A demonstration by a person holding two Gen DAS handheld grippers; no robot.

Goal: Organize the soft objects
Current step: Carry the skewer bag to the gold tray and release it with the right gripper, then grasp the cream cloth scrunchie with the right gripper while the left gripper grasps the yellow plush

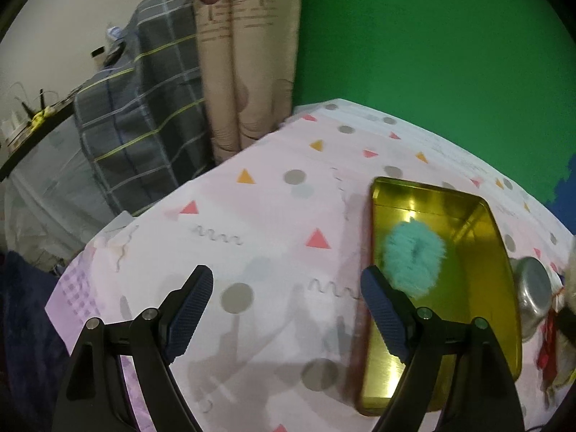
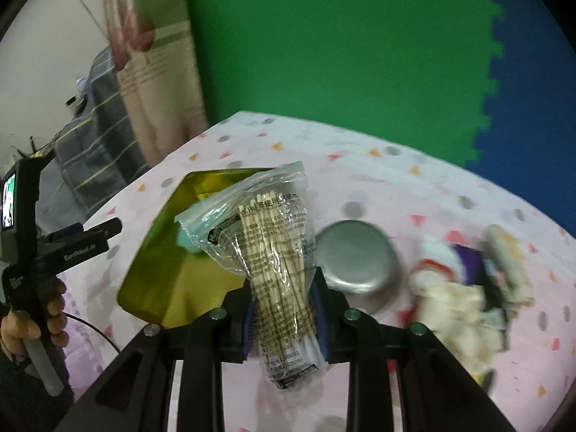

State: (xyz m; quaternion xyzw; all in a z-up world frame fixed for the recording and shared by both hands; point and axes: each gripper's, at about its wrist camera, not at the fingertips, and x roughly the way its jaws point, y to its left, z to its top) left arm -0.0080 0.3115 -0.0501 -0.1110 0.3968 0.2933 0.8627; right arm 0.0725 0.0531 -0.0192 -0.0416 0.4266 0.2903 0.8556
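Note:
A gold metal tray [image 1: 500,280] lies on the patterned tablecloth, and a teal fluffy puff [image 1: 414,255] rests inside it. My left gripper [image 1: 286,280] hangs open over the cloth just left of the tray, its right finger over the tray's near rim. In the right wrist view my right gripper [image 2: 282,304] is shut on a clear bag of cotton swabs [image 2: 273,237], held upright above the tray [image 2: 162,270]. The bag hides most of the teal puff [image 2: 187,243]. Right of the bag lie blurred soft toys [image 2: 464,288].
A steel bowl [image 2: 354,255] sits upside down between the tray and the toys; it shows also as the steel bowl [image 1: 534,291]. A hand [image 2: 43,320] holds the left gripper's handle. Curtains, a checked blanket and a green wall stand behind the table.

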